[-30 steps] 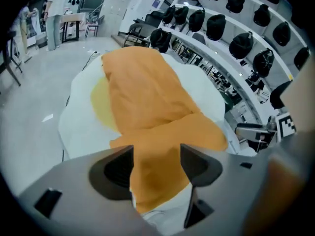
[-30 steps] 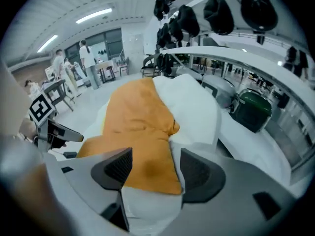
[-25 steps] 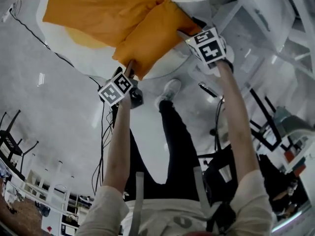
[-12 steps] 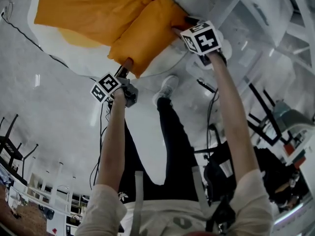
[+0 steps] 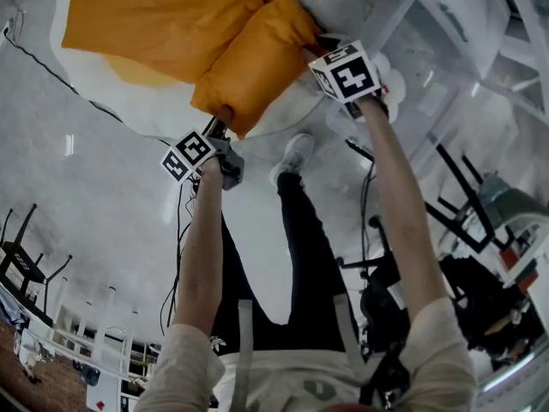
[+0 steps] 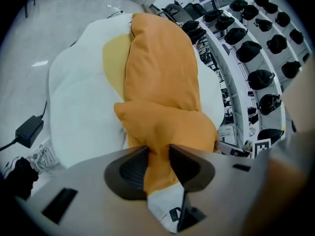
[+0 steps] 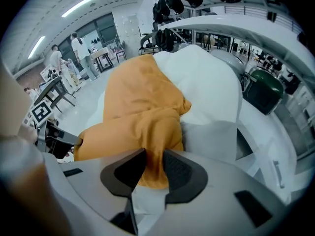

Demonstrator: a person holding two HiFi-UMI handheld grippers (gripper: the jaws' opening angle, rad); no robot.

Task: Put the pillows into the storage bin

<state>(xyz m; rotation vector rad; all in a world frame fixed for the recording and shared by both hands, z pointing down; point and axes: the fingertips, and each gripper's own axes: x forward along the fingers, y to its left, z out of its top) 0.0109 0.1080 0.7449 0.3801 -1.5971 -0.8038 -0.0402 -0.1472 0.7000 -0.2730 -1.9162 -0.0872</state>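
Closing on pillow [image 5: 256,65], left gripper [image 6: 157,155], right gripper [image 7: 154,160]

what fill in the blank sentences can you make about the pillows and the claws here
1. The near pillow is ____ in colour.
2. The number of claws shut on it is ____: the left claw and the right claw each pinch one end.
3. It and the far pillow lie on a surface coloured ____ with a yellow patch.

Missing words: orange; two; white.

Both claws' jaws have just been closing, with pillow fabric between them.
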